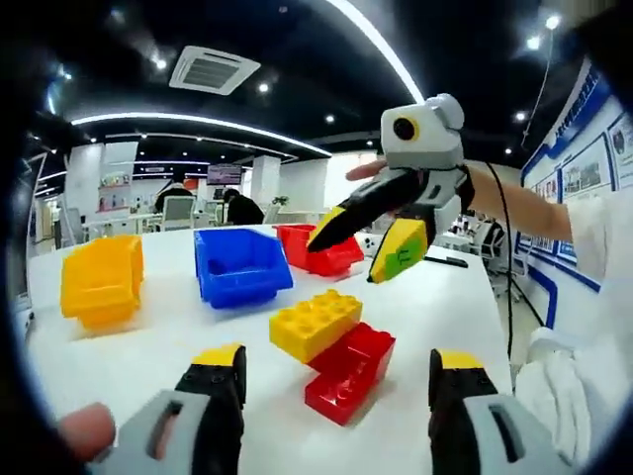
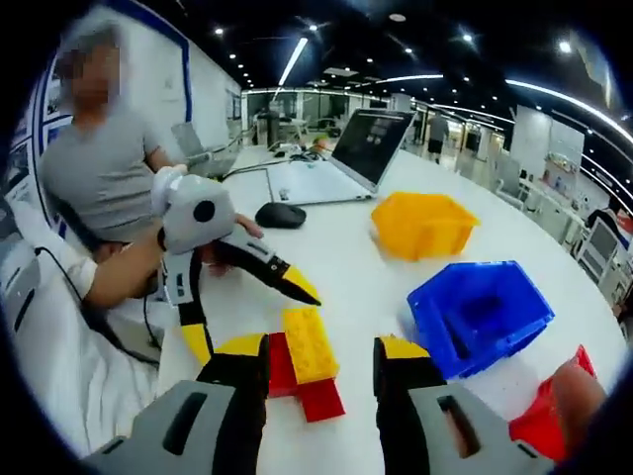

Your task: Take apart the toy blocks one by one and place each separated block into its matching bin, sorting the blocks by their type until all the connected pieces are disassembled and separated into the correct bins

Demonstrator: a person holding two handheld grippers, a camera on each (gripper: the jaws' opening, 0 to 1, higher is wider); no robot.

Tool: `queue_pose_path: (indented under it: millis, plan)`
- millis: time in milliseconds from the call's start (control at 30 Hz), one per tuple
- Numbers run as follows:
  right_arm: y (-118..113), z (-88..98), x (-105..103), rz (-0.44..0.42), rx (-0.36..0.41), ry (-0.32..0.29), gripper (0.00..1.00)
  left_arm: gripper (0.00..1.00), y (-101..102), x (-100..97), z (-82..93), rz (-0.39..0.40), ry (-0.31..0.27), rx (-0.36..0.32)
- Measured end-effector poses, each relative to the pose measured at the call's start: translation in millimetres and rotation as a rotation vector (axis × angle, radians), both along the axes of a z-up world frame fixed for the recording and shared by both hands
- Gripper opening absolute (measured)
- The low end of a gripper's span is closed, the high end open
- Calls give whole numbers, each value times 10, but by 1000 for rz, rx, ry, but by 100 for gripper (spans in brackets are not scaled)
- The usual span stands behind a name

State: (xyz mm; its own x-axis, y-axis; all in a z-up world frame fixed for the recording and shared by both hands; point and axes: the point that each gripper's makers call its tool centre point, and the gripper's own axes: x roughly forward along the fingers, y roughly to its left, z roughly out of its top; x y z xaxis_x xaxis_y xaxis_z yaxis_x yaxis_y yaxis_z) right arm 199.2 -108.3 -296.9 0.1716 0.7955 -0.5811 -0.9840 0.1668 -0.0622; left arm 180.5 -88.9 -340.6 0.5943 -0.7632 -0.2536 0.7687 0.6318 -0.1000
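- Nearest in the left gripper view, the left gripper point(image 1: 336, 381) shows 2 matte black jaws with yellow tips, spread wide with nothing between them; a fingertip point(image 1: 87, 430) sits at the lower left edge.
- Just beyond those jaws, on the smooth white table point(image 1: 158, 341), lie the joined toy blocks: a glossy yellow block point(image 1: 315, 323) with rows of round studs stacked askew on a shiny red block point(image 1: 351, 371).
- Farther back stand 3 open-fronted plastic bins in a row: a yellow bin point(image 1: 102, 279) at left, a blue bin point(image 1: 239, 265) in the middle, a red bin point(image 1: 316, 249) behind it.
- The right gripper point(image 1: 364, 242) hangs in the air above the red bin, its tapered black and yellow jaws apart and holding nothing; one jaw carries a green sticker.
- In the right gripper view, the right gripper's own jaws stand open, and the yellow block and red block lie just ahead of the left-hand jaw.
- There the left gripper comes in from the left, held by a seated person in a grey shirt point(image 2: 99, 178), its pointed jaws parted just above the blocks.
- An open laptop point(image 2: 341, 158) and a rounded black mouse point(image 2: 281, 215) rest on the table behind.
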Motion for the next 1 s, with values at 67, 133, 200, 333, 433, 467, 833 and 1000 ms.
queue_pose_path:
  millis: [67,133,200,333,433,467,833,1000]
  plan:
    - [5,-71,-7,6,-5,-2,41,74,-14,-1,-46,-7,1,19]
    - [16,-133,3,11,-7,-3,40,74,-32,-8,-65,-14,11,16]
    - [18,-189,17,10,-17,-2,40,74,-57,-20,-74,-22,12,18]
    - [28,-242,47,10,-22,6,39,72,-88,-30,-89,-31,16,21]
    - [48,-264,52,9,-24,9,36,70,-129,-33,-127,-40,20,28]
    - [61,-273,53,11,-24,9,34,69,-146,-32,-145,-42,23,33]
    - [78,-300,-4,4,-34,15,26,40,-129,20,-208,-14,-57,121]
    - [50,-314,6,-19,-52,58,25,39,-152,21,-226,-25,-97,161]
